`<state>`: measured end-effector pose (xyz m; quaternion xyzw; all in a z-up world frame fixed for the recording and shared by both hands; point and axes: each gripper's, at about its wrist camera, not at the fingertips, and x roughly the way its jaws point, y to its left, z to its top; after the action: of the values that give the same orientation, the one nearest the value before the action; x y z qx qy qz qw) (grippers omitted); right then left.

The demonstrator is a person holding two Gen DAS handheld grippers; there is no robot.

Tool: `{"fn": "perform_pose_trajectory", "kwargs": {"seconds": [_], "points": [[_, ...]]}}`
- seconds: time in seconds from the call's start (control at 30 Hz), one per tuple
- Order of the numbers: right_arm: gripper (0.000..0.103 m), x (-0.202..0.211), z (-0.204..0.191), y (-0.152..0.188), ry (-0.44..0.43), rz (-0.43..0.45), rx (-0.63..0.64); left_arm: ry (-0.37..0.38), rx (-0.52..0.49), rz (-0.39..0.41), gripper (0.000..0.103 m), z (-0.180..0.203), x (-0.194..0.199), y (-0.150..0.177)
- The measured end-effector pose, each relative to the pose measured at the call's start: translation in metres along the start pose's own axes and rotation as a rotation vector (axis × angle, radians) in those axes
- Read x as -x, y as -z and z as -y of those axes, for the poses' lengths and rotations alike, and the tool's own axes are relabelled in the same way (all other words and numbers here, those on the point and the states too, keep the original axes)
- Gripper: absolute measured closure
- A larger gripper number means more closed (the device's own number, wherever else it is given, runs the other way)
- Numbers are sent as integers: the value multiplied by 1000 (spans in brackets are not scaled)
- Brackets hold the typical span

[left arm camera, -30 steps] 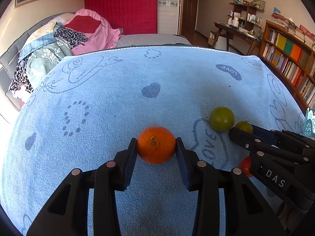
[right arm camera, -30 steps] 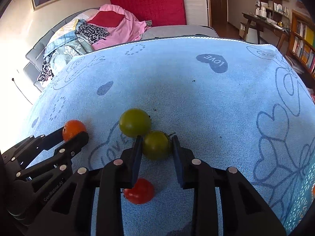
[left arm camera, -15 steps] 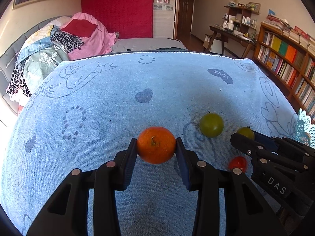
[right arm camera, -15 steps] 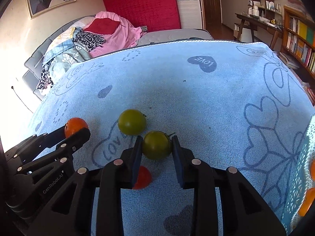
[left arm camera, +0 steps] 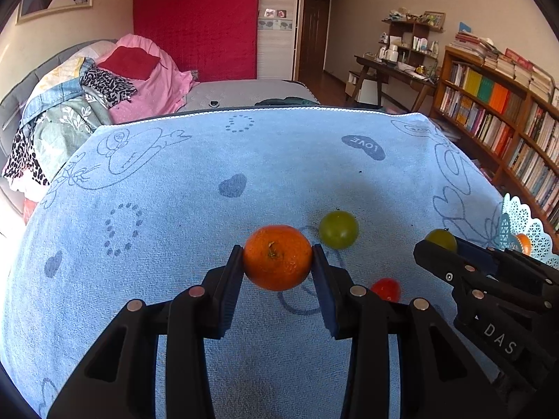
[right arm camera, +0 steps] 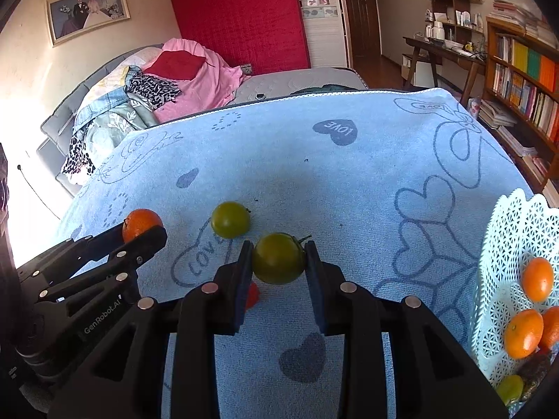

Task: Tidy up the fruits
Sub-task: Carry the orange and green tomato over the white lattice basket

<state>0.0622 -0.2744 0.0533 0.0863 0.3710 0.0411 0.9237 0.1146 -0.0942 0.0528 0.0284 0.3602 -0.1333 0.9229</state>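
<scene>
We've got the counter under its pale blue towel (right arm camera: 349,192), printed with hearts and "LOVE", filling both views. Over at the right edge sits the white lattice fruit basket (right arm camera: 506,230), and in the right wrist view we count three mandarins (right arm camera: 524,333) in it, with a green fruit and something dark we can't name lower down. Our left claw (left arm camera: 277,262) is clamped on a mandarin (left arm camera: 277,256), pads pressing both sides, stem end facing us. Our right claw (right arm camera: 278,258) is clamped on a green tomato (right arm camera: 278,257), its stalk poking toward the right finger. Both fruits look held clear of the towel. A second green tomato (right arm camera: 230,219) rests on the towel between the two claws, and a small red tomato (left arm camera: 386,288) lies nearer us, half hidden behind our fingers.
</scene>
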Motion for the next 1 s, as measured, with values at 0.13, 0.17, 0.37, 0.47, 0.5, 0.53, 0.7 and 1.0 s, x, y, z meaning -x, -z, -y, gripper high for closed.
{"fn": "perform_pose_trajectory", "kwargs": {"seconds": [0.13,0.17,0.37,0.47,0.5,0.53,0.7,1.0], "points": [[72,17,-2,2,12,30,6,7,-14,16,64,7,7,0],[72,21,-2,3,17,37,10,2,-21,24,64,9,9,1],[72,45,-2,8,29,69,10,13,-53,63,64,21,24,0],[72,56,0,11,35,80,-1,22,-72,81,64,27,32,1],[72,59,0,12,39,84,-3,26,-78,87,64,30,34,1],[72,63,1,14,43,87,-5,31,-83,91,64,32,36,1],[72,80,6,17,61,106,-27,55,-111,109,64,42,47,3],[72,111,23,28,83,135,-67,87,-169,143,64,64,63,8]]}}
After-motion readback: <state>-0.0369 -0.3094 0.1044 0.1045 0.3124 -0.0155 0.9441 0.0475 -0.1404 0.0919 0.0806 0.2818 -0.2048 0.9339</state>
